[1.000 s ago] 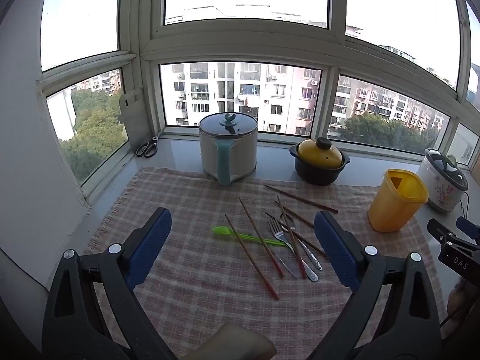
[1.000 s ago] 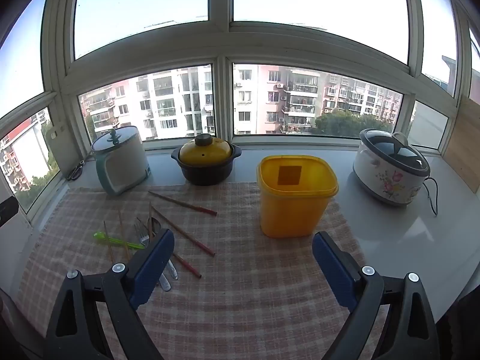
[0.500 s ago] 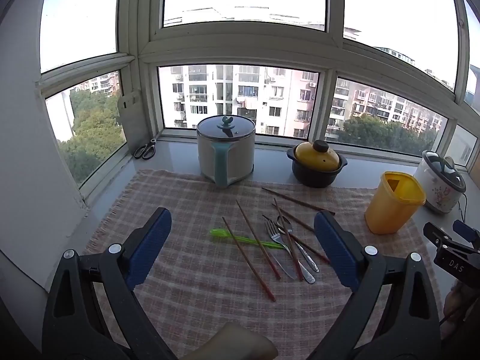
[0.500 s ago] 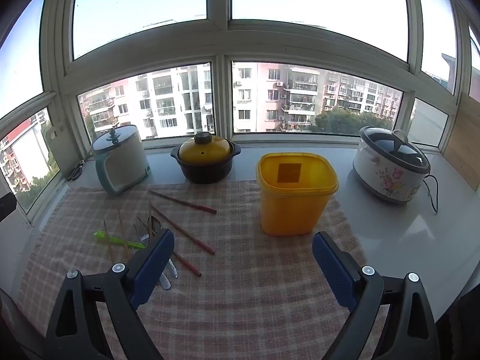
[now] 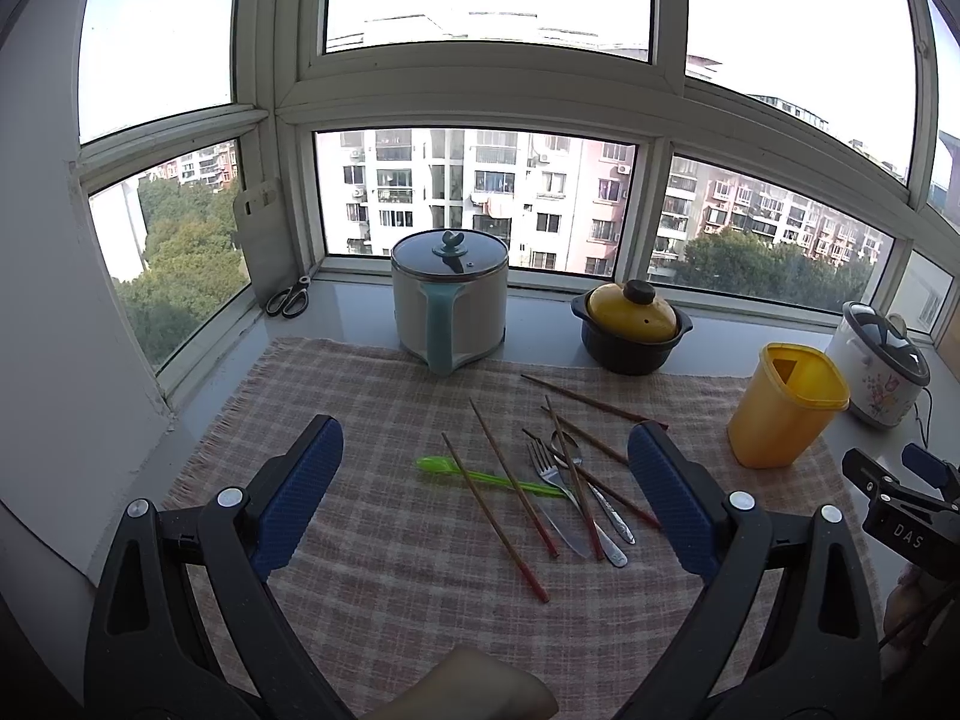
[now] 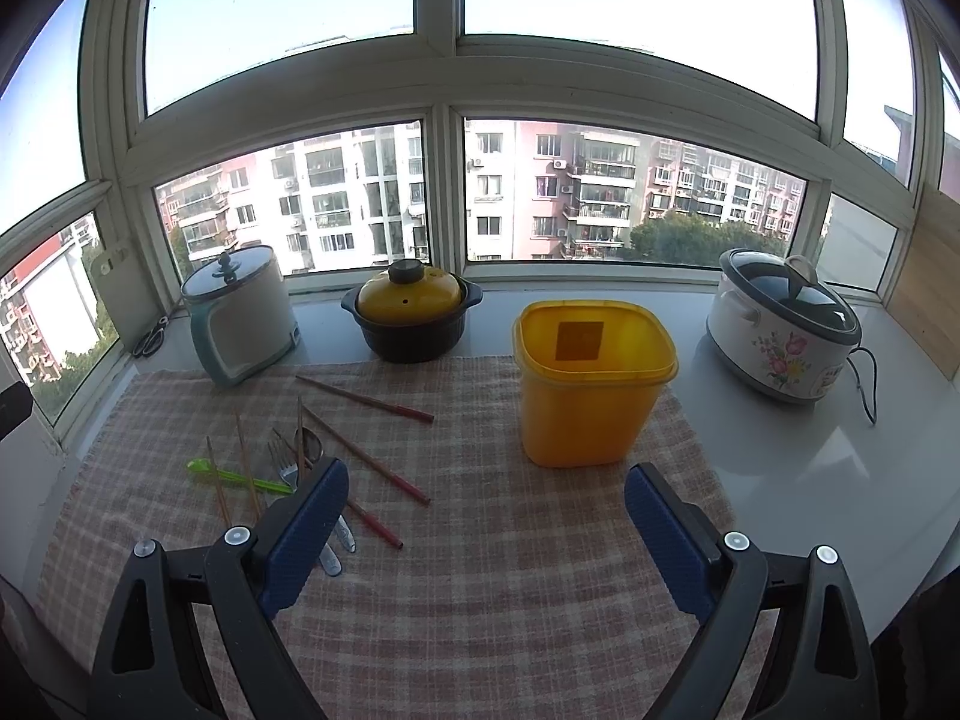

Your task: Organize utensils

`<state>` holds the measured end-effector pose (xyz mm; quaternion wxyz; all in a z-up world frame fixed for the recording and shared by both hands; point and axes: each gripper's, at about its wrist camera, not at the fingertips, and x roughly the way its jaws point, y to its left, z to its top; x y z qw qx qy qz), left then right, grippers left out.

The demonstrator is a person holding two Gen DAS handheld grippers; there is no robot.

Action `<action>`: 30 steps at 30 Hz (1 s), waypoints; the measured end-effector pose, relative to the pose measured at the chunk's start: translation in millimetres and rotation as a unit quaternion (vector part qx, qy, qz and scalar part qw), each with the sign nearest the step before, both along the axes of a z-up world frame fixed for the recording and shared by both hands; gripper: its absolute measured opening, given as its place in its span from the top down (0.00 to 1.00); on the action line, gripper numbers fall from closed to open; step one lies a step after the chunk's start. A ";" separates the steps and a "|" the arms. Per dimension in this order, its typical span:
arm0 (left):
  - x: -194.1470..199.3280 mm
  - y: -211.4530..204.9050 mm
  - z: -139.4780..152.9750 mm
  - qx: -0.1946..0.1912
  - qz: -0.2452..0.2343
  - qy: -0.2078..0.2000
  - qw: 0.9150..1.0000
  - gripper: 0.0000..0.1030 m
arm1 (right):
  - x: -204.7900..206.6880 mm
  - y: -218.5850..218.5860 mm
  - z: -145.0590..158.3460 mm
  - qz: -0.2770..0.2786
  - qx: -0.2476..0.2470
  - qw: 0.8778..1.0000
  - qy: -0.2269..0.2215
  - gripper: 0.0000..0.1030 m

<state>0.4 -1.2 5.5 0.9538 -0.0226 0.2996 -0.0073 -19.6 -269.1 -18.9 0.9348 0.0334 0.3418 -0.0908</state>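
Several brown chopsticks (image 5: 495, 507), a metal fork (image 5: 549, 489), a metal spoon (image 5: 591, 495) and a green plastic utensil (image 5: 480, 476) lie in a loose pile on the checked cloth (image 5: 390, 570). The pile also shows in the right wrist view (image 6: 300, 468), left of centre. A yellow empty bin (image 6: 591, 381) stands upright to the right of the pile; it also shows in the left wrist view (image 5: 786, 405). My left gripper (image 5: 486, 498) is open and empty, above the cloth in front of the pile. My right gripper (image 6: 486, 531) is open and empty, in front of the bin.
On the sill behind stand a white pot with a teal handle (image 5: 449, 306), a black casserole with a yellow lid (image 5: 630, 330) and a floral rice cooker (image 6: 786, 327) with its cord. Scissors (image 5: 289, 298) lie at the far left corner. Windows close the back.
The left gripper has drawn back slightly, so the pile sits a little farther away. The right gripper has barely moved. Both stay open and empty.
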 end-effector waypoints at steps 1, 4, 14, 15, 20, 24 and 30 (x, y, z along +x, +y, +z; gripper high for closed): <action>-0.2 -0.5 0.2 0.000 0.000 0.000 1.000 0.05 | -0.8 0.3 -0.1 0.000 0.000 1.000 0.000 0.08; 0.1 -1.4 0.8 0.000 0.000 -0.001 1.000 0.05 | -0.1 0.0 0.1 0.000 0.000 1.000 0.000 0.08; -0.2 -2.6 0.0 -0.001 -0.001 -0.001 1.000 0.05 | -0.5 0.3 -0.1 0.000 0.001 1.000 0.002 0.08; -0.3 -2.6 0.0 -0.001 -0.001 -0.001 1.000 0.05 | -0.4 0.3 -0.2 0.000 0.001 1.000 0.001 0.08; 0.2 -3.2 0.0 -0.001 -0.001 -0.002 1.000 0.05 | -0.3 -0.1 -0.1 0.000 0.001 1.000 0.002 0.08; 0.1 -2.8 -0.1 -0.001 -0.002 -0.001 1.000 0.05 | -0.5 0.2 0.0 0.000 0.001 1.000 0.002 0.08; 0.1 -4.9 -0.2 -0.001 -0.002 -0.002 1.000 0.05 | 0.0 0.0 0.0 0.000 0.001 1.000 0.002 0.08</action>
